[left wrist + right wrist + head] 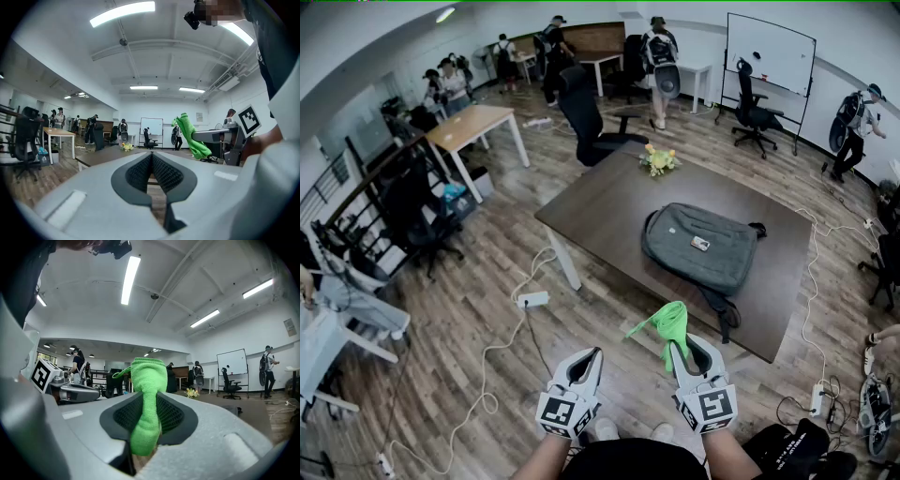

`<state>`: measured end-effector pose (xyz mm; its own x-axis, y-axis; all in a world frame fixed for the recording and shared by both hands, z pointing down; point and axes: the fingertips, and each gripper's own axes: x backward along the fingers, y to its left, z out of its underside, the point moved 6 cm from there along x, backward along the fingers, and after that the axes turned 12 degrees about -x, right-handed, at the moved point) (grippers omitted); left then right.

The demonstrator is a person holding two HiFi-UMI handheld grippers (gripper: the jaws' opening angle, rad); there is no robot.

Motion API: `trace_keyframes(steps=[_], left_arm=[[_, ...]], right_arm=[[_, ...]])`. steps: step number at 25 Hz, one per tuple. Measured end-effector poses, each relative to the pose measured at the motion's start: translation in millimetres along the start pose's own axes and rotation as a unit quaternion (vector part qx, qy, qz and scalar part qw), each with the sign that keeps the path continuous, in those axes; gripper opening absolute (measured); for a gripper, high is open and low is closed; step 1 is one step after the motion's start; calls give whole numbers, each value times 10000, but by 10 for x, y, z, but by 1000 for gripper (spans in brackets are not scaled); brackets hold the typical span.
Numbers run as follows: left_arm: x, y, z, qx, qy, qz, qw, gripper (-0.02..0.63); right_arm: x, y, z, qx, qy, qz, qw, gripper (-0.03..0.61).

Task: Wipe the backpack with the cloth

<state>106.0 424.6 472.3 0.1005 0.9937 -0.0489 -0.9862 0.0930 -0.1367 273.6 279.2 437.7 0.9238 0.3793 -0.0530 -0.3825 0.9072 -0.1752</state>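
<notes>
- R gripper (pixel 689 347): jaws clamped tight on the green cloth (pixel 667 323). Cloth sticks out past the tips & flops over.
- L gripper (pixel 586 361): jaws closed together, nothing btwn them.
- I see both grippers low in front of me, side by side, over the floor near the table (pixel 581 211) edge.
- Backpack (pixel 703 246): grey, lying flat mid-table, apart from the cloth.
- Small flower bunch (pixel 658 160) at the table's far end, beyond the backpack.
</notes>
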Motion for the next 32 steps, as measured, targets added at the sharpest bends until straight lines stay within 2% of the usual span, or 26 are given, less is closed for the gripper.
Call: trace_keyframes(steps=[11, 15, 21, 32], left_arm=[[44, 50, -43, 8, -12, -22, 10000, 18], [87, 138, -17, 23, -23, -28, 10000, 18], [201, 388, 64, -14, -32, 40, 10000, 18], [299, 834, 270, -30, 23, 216, 9998, 18]], right_arm=[[-4, 106, -23, 113, 7, 17, 9999, 89], [-102, 171, 19, -53, 109, 9, 9999, 92], [-281, 345, 34, -194, 25, 22, 9998, 94], [-549, 477, 130, -196, -38, 392, 9990, 94]])
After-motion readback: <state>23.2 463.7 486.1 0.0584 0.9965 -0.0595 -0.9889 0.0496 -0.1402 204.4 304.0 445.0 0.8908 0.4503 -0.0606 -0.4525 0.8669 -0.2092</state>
